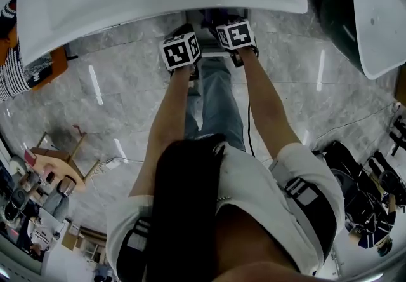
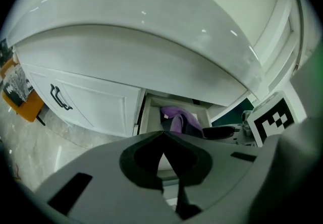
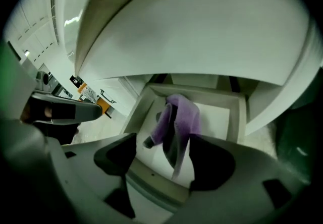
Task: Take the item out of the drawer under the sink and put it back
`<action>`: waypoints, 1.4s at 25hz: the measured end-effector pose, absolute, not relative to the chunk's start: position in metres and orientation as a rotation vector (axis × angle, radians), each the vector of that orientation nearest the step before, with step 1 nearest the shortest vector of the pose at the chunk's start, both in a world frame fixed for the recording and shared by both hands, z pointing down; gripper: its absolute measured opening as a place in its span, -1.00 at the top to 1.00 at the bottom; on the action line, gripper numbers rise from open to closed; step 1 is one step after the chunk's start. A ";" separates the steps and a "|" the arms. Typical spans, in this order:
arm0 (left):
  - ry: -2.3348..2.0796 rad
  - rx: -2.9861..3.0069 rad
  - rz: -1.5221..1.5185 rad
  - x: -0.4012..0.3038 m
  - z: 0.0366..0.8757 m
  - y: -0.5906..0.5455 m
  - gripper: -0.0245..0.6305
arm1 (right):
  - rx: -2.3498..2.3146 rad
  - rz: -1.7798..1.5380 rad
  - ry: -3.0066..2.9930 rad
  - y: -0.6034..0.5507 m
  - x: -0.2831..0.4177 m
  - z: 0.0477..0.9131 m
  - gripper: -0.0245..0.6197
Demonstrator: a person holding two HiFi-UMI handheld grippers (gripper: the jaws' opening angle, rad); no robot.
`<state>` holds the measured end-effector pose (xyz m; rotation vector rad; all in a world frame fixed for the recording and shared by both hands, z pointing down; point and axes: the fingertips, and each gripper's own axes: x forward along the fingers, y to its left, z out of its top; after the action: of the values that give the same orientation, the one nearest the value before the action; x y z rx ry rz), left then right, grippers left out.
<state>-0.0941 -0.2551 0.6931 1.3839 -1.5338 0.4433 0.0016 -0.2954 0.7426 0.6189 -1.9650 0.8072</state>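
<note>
Right gripper [image 3: 164, 140] has its jaws spread wide and nothing pinched. The pads aren't touching anything, it just hangs over the front edge of the open drawer [image 3: 224, 114]. Left gripper [image 2: 162, 134] is right beside it, jaws closed tip to tip and empty. Just past the right jaws, the purple cloth [image 3: 182, 117] sits bunched up inside the drawer, a bit left of the middle, with one thin end trailing toward the front edge. The drawer is pulled out from under the white sink [image 3: 202, 31]. Off to the left there's a white cabinet door [image 2: 96, 104] with a dark handle [image 2: 60, 98], and grey marble floor [image 1: 127, 96] below.
</note>
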 end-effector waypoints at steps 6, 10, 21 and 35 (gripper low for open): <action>-1.552 1.444 0.415 -0.098 0.661 -0.251 0.92 | 0.771 0.812 -2.055 -0.301 0.006 0.700 -0.08; -1.551 1.475 0.408 -0.102 0.644 -0.244 0.92 | 0.812 0.810 -2.087 -0.298 0.005 0.669 -0.08; -1.555 1.639 0.329 -0.094 0.577 -0.234 0.92 | 0.915 0.741 -2.184 -0.270 -0.005 0.586 0.33; -1.603 1.878 0.237 -0.095 0.486 -0.215 0.92 | 1.073 0.455 -2.309 -0.234 -0.015 0.485 0.86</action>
<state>-0.0949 -0.2150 0.4857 1.8785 -1.6034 0.2366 -0.0145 -0.2343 0.4855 1.0726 -2.3095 0.4550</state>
